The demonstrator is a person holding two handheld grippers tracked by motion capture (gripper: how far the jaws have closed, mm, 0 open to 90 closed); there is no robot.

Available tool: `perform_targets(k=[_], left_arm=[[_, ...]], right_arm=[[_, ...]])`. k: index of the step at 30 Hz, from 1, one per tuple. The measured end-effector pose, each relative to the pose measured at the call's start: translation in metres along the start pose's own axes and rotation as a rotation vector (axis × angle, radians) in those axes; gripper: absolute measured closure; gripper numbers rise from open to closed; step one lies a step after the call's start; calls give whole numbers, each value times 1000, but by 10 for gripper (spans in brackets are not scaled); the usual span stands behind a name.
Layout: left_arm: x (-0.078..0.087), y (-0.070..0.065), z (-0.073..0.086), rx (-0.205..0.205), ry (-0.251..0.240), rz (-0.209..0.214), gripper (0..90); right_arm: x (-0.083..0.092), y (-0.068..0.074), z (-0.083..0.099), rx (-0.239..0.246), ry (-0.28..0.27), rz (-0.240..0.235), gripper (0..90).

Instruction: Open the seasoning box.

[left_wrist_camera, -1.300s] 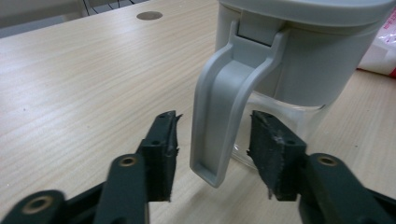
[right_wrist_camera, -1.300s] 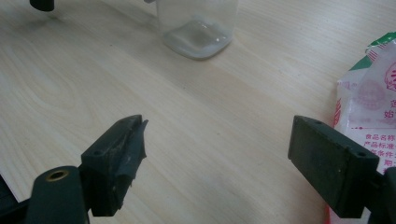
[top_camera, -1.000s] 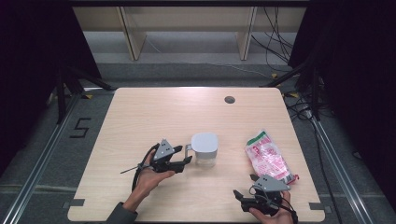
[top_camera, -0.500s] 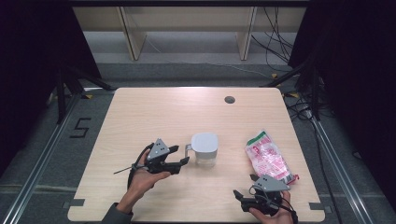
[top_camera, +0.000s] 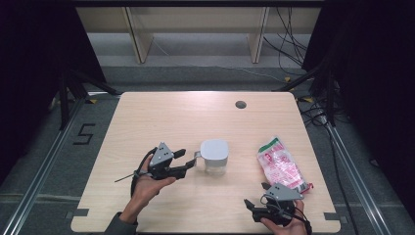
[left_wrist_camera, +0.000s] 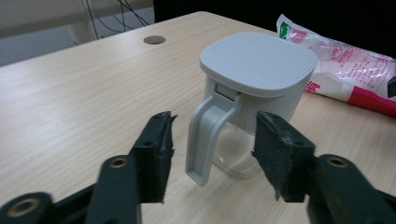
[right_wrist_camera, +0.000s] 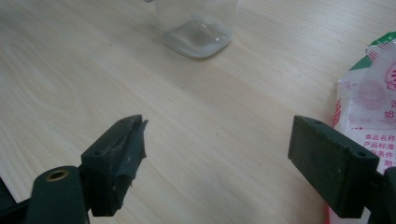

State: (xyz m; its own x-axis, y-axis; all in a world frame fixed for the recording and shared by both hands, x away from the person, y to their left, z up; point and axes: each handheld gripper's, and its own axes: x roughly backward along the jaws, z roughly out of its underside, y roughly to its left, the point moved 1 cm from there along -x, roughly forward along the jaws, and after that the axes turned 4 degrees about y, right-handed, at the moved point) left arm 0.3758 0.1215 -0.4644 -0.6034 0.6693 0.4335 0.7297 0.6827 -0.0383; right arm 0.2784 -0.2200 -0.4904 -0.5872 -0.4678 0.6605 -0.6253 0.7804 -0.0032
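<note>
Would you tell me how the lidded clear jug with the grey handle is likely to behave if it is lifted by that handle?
The jug looks rigid: hard clear walls, moulded grey handle. It seems empty, so probably light. Lifted by the side handle, it may tilt away, and the lid could flip if merely hinged.

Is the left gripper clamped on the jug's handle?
No, the handle stands between the left gripper's jaws with gaps on both sides.
</note>
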Motion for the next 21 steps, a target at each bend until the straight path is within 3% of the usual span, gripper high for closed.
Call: perform_targets(k=[3,6,9,13,21], left_arm=[[2,-1,-3,-38,-19,-7,612],[4,-4,-9,-101,-20,-35,740],[2,-6,-15,-124,-31,-42,841],[-6,-8,-22,-112,-38,-34,890],[-17,-9,-32,-85,-50,-4,891]], right_arm=[[0,0,-1,19,-2,6,196],[-1,0,-1,35,3,0,196],[-1,0,-1,32,7,2,196],[-2,0,-1,29,6,-16,196],[-3,-3,-2,73,-13,18,196]])
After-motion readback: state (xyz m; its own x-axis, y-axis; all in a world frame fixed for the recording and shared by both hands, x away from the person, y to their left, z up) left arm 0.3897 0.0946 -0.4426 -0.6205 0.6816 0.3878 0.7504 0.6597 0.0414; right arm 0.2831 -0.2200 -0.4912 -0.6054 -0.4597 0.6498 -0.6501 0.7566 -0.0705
